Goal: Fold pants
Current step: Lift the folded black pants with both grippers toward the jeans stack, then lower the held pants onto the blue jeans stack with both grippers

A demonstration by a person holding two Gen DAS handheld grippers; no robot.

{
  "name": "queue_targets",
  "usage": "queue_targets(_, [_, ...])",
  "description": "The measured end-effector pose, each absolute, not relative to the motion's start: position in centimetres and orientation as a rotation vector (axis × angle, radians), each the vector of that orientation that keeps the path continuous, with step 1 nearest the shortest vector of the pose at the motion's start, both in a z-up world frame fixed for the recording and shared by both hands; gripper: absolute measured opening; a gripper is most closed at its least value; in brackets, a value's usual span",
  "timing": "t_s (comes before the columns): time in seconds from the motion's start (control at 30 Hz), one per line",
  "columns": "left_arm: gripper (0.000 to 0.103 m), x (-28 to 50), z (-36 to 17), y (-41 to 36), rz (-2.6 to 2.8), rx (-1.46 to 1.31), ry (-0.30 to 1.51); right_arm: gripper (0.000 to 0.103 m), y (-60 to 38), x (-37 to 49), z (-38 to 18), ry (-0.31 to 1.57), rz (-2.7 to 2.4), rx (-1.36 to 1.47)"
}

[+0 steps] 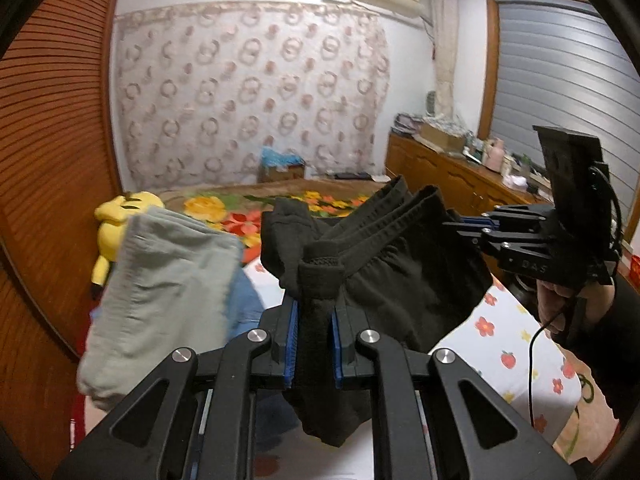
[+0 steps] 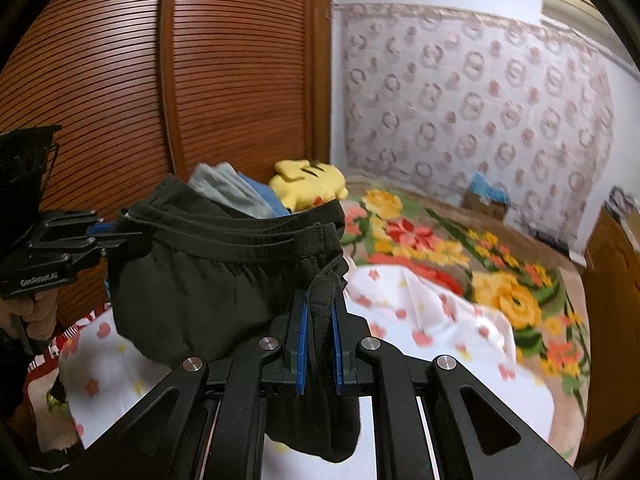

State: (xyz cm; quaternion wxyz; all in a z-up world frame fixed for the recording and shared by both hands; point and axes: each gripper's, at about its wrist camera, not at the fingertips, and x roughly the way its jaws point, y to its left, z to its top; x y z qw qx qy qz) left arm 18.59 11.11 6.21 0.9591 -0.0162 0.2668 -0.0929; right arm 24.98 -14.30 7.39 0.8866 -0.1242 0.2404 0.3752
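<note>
Black pants [image 1: 384,276] hang doubled in the air above the bed, stretched between both grippers with the waistband edges on top. My left gripper [image 1: 315,308] is shut on a bunched end of the black fabric, which fills the gap between its blue pads. At the right of the left wrist view, my right gripper [image 1: 454,224] pinches the far end, with a person's hand [image 1: 560,300] on its grip. In the right wrist view, my right gripper [image 2: 319,310] is shut on the pants [image 2: 192,280]. The left gripper [image 2: 116,236] holds the opposite end at the left.
A grey garment [image 1: 160,300] and a blue one [image 1: 250,300] lie stacked beside a yellow plush toy [image 1: 120,216]. The bed carries a floral blanket [image 2: 500,280] and a white flowered sheet [image 2: 420,312]. A slatted wooden wardrobe [image 2: 120,80] stands left, a cluttered dresser [image 1: 440,168] right.
</note>
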Motion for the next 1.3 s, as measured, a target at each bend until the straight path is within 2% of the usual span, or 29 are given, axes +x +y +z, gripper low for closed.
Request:
queue_targets(0.7, [0.015,17.0,4.8,19.1,0.019,-0.115,0.459,0.01,-2.0,32.4,7.1,0.382,0.932,-0.375])
queue_targets(1.1, [0.015,16.6,2.1,21.7,0.101,-0.176,0.516,0.01,5.8,35.3,4.7,0.385,1.004,-0.47])
queue_targets(1.2, [0.021,16.7,1.3,22.0,0.117,-0.186,0.547,0.013,6.9,36.2,4.2,0.411,0.997,-0.468])
queue_targets(1.23, [0.025,16.8,1.3,22.2,0.12,-0.189,0.552,0.019,6.9,36.4,4.1,0.422,0.99,-0.461])
queue_targets(1.27, [0.028,16.7,1.3,22.2,0.119,-0.191,0.554,0.02,6.7,36.6,4.2,0.428,0.982,-0.447])
queue_targets(1.3, [0.036,16.5,1.5,22.2,0.124,-0.191,0.55,0.021,6.4,36.7,4.5,0.431,0.983,-0.428])
